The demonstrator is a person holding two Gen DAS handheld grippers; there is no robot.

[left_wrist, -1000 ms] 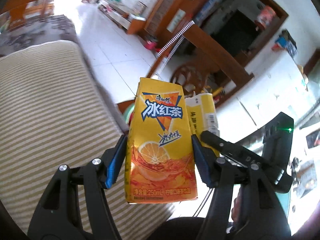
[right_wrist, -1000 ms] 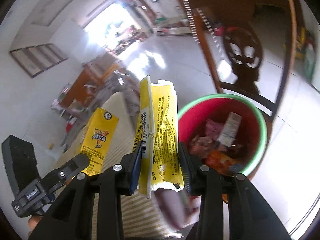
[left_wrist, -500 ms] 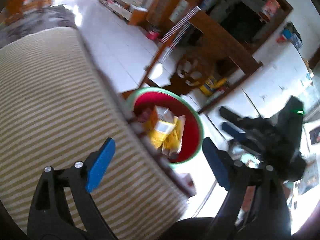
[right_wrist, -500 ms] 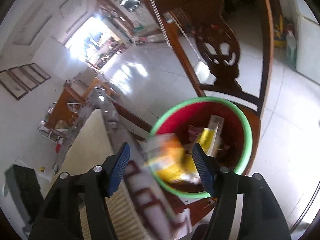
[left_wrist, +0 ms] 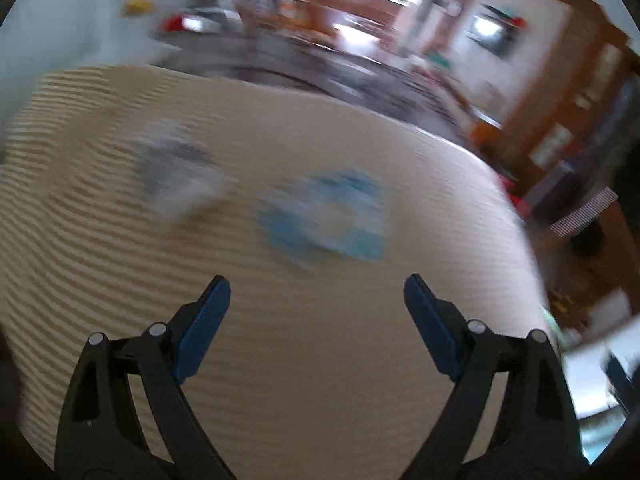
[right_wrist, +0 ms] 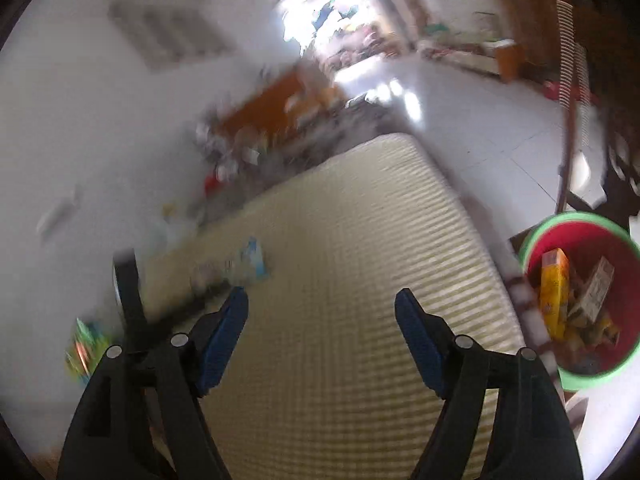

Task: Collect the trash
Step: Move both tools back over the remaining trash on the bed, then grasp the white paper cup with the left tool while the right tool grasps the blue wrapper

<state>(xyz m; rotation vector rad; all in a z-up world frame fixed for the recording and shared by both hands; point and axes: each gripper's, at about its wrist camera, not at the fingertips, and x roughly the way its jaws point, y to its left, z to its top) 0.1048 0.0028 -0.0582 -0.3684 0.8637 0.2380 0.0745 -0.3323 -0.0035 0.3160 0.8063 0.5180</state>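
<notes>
My left gripper (left_wrist: pixel 316 288) stands open and empty above a striped beige cushion (left_wrist: pixel 280 360). A blurred blue and white wrapper (left_wrist: pixel 328 216) lies just ahead of its fingertips, and a grey crumpled piece (left_wrist: pixel 176 176) lies further left. My right gripper (right_wrist: pixel 320 300) is empty, its jaws still opening, over the same cushion (right_wrist: pixel 340 320). The blue and white wrapper (right_wrist: pixel 252 260) lies ahead to its left. The red bin with a green rim (right_wrist: pixel 536 232) sits on the floor at the right, holding the orange drink carton (right_wrist: pixel 554 292) and other packaging.
The cushion's right edge drops to a white tiled floor (right_wrist: pixel 480 128). A dark wooden chair (right_wrist: pixel 600 160) stands behind the bin. The other gripper's black body (right_wrist: pixel 128 292) shows at the left. A colourful wrapper (right_wrist: pixel 84 348) lies at the lower left.
Both grippers let go of their cartons, which fell into the red bin. Both jaws opened wide. Both views then swung left from the bin to the cushion and the trash on it.
</notes>
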